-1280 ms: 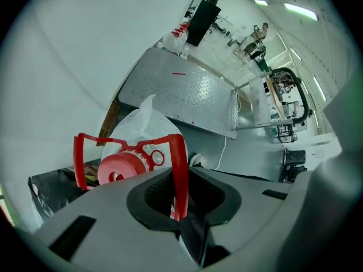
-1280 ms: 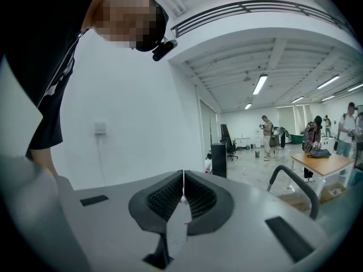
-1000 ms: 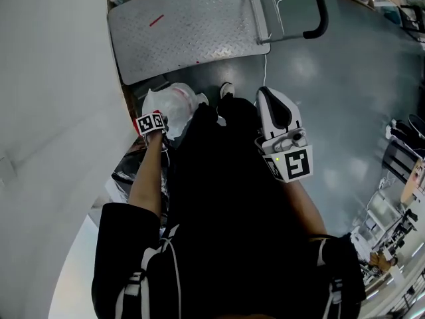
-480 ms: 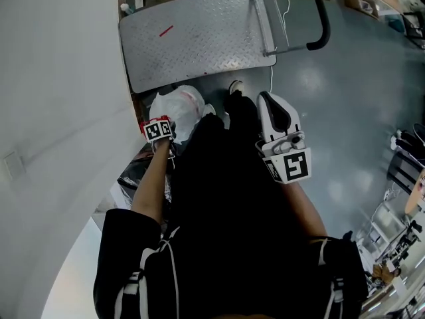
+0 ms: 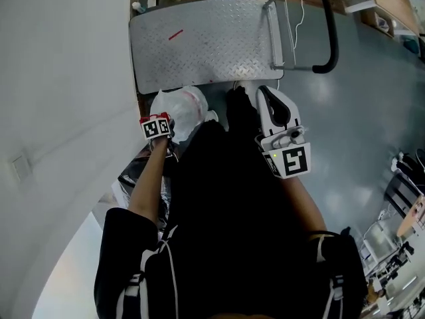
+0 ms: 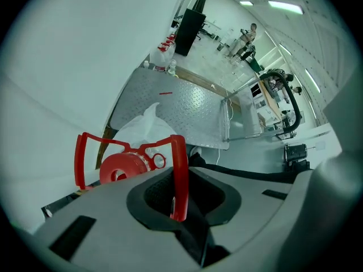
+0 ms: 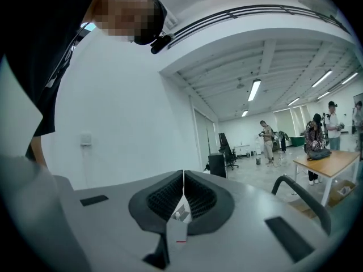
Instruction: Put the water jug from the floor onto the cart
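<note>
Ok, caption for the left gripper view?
Left hand-held gripper grips the red handle of the water jug near the cart.

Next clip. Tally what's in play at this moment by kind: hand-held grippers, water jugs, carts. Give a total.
Hand-held grippers: 2 (left hand-held gripper, right hand-held gripper)
Translucent plastic water jug with red cap and handle: 1
Silver diamond-plate metal cart: 1
Total: 4
</note>
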Available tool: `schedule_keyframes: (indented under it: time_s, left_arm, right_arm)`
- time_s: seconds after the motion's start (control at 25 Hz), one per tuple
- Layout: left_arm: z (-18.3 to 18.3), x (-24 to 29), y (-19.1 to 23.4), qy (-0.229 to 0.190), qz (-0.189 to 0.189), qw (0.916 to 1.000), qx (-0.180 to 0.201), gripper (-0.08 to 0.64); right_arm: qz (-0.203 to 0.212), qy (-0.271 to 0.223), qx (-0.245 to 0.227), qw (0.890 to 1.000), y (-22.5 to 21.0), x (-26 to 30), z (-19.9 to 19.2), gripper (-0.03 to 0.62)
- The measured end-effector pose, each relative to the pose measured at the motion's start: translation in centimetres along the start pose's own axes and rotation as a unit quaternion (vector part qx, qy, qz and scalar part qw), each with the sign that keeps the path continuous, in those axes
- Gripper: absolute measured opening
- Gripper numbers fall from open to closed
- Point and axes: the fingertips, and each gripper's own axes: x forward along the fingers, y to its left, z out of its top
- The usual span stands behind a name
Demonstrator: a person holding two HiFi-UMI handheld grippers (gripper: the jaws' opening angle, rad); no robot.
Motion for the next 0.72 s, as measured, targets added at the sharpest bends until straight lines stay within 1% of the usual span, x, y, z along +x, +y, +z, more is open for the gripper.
schedule_keyframes:
  time_s: [0.08, 0.2, 0.36, 0.48, 0.6, 0.64, 0.72]
  left_arm:
    - [0.6, -0.4, -1.0, 0.001, 0.001, 0.9999, 0.010, 0.069]
    - [1.5, -1.1, -1.9, 0.000, 0.013, 0.9998, 0.018, 0.069]
    - [3.5, -2.0, -2.9, -0.015, 0.022, 0.9996, -0.004, 0.069]
    - [5.1, -2.6, -4.4, -0.028, 0.020, 0.9991, -0.024, 0.069]
    - [6.3, -2.7, -5.7, -0.031, 0.021, 0.9986, -0.036, 0.069]
    - [6.7, -2.6, -6.1, -0.031, 0.023, 0.9985, -0.038, 0.069]
    - [7.7, -2.4, -7.1, -0.035, 0.025, 0.9983, -0.040, 0.069]
  right_arm:
    - [0.001, -0.003, -0.002, 1.000, -1.9, 0.9, 0.3, 0.020]
    - [0.004, -0.004, 0.009, 1.000, -4.6, 2.5, 0.3, 0.020]
    - [0.019, -0.001, 0.028, 0.999, -6.4, 5.0, 0.2, 0.018]
    - [0.035, -0.006, 0.033, 0.999, -7.2, 6.0, 0.8, 0.018]
    - [0.049, -0.001, 0.040, 0.998, -7.3, 6.6, 0.5, 0.018]
    - [0.058, -0.002, 0.037, 0.998, -7.1, 6.9, 0.5, 0.020]
    - [0.078, -0.020, 0.018, 0.997, -6.8, 7.5, 1.2, 0.019]
